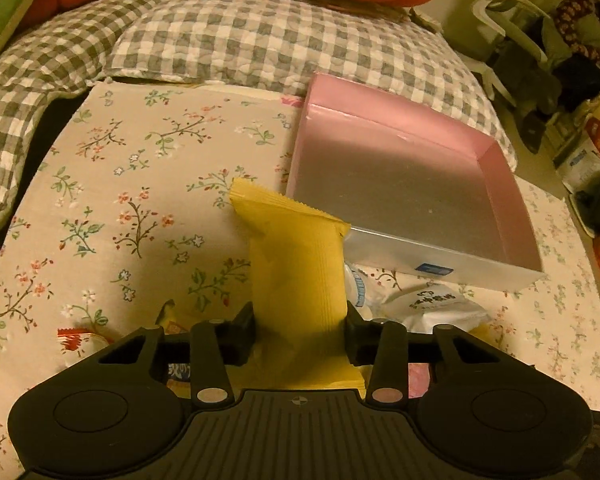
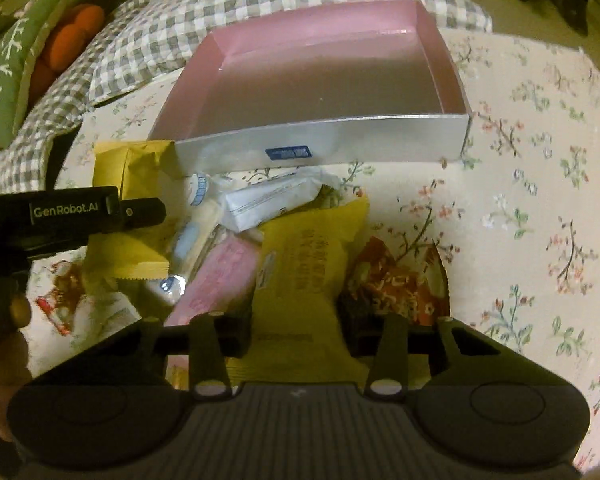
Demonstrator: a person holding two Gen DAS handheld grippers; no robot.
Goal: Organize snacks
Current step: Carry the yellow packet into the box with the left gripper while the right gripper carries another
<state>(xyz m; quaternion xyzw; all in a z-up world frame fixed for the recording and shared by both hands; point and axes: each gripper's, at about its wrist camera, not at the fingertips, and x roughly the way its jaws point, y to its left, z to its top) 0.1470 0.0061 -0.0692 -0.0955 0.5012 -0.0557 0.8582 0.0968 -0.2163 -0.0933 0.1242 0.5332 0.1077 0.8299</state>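
1. The floral cloth [image 2: 540, 184] covers the surface you work on, with a checked quilt [image 1: 260, 36] behind it; whether a bed or a table lies beneath, you cannot tell. To the right of the pile the cloth lies bare, giving you open room to swing.
2. The pink box [image 2: 448, 64] sits empty just beyond the pile, its silver front wall facing you. It looks like the place meant for the snacks, so you must lift over that wall.
3. The snack pile [image 2: 236, 208] lies just in front of the box, packets overlapping, so pulling one may drag its neighbours.
4. Your left hand-held gripper [image 1: 300, 330] is clamped on a plain yellow packet [image 1: 296, 256], which stands upright, its crimped top touching the box's near corner.
5. Your right hand-held gripper [image 2: 298, 334] is closed on a printed yellow packet [image 2: 304, 264], between a pink packet [image 2: 220, 276] and a red packet [image 2: 396, 280].
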